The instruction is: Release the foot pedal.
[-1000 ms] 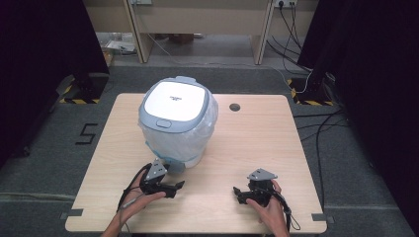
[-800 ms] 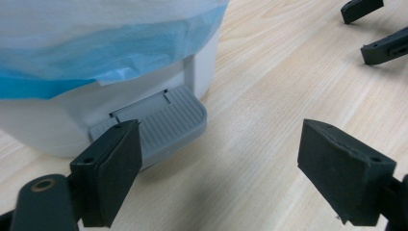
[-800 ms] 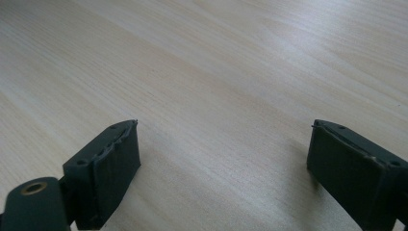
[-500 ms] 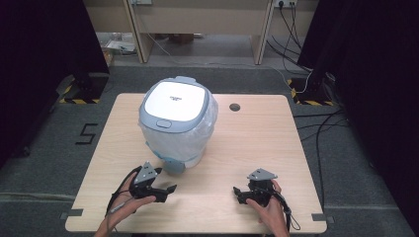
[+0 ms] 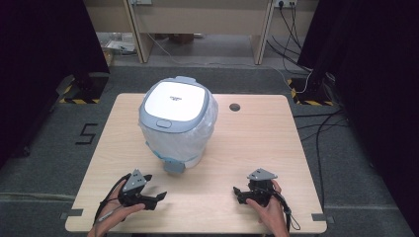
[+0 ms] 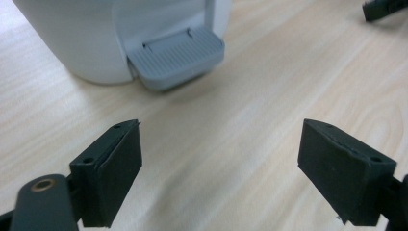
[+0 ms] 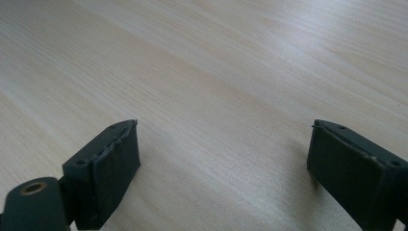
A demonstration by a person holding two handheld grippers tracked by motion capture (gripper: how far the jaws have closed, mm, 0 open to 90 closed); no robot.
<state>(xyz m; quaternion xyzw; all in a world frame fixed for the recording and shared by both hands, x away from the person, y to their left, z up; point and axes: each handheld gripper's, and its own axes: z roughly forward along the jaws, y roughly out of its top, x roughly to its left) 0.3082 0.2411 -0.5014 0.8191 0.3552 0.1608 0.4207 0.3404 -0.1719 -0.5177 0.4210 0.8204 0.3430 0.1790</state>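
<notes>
Left tongs (image 5: 157,198) agape near bin (image 5: 175,126), pedal (image 6: 175,57) visible, bin top cropped

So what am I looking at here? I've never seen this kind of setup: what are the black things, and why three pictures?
There is no robot. A person sits at a wooden table and holds a hand tool with two black jaws in each hand: the left gripper and the right gripper.

The high view comes from a fixed camera above, looking down on the table. The other two pictures come from small cameras riding on each tool, looking out between its own jaws.

On the table stands a white pedal bin with a grey-rimmed lid and a plastic bag liner. Its grey foot pedal sits just ahead of the left gripper.

Both grippers are open and hold nothing. The right gripper view shows bare tabletop between its jaws.
</notes>
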